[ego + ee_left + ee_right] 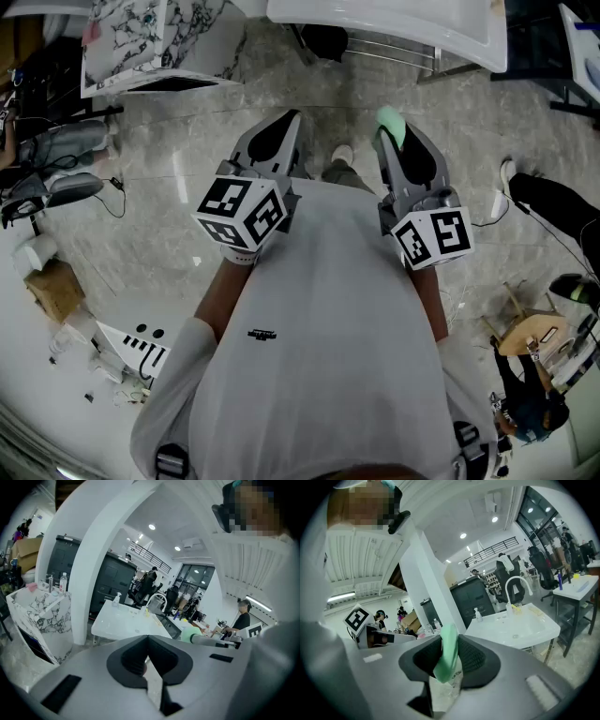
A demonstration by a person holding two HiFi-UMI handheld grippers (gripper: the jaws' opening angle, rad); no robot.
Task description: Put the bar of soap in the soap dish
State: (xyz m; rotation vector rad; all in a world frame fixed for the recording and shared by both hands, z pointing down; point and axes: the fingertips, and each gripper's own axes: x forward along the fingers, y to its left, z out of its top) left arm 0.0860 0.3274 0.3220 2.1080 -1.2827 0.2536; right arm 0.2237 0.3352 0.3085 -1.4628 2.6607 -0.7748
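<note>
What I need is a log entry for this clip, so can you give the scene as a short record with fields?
right gripper: shut on the bar of soap, a green bar standing on edge between its jaws
left gripper: shut, nothing between its jaws
white sink: ahead of both grippers, apart from them
soap dish: cannot be made out in any view
task state: soap in hand, not yet set down

Left gripper [289,120] closed, empty; right gripper [395,137] clamping soap bar [449,653].
</note>
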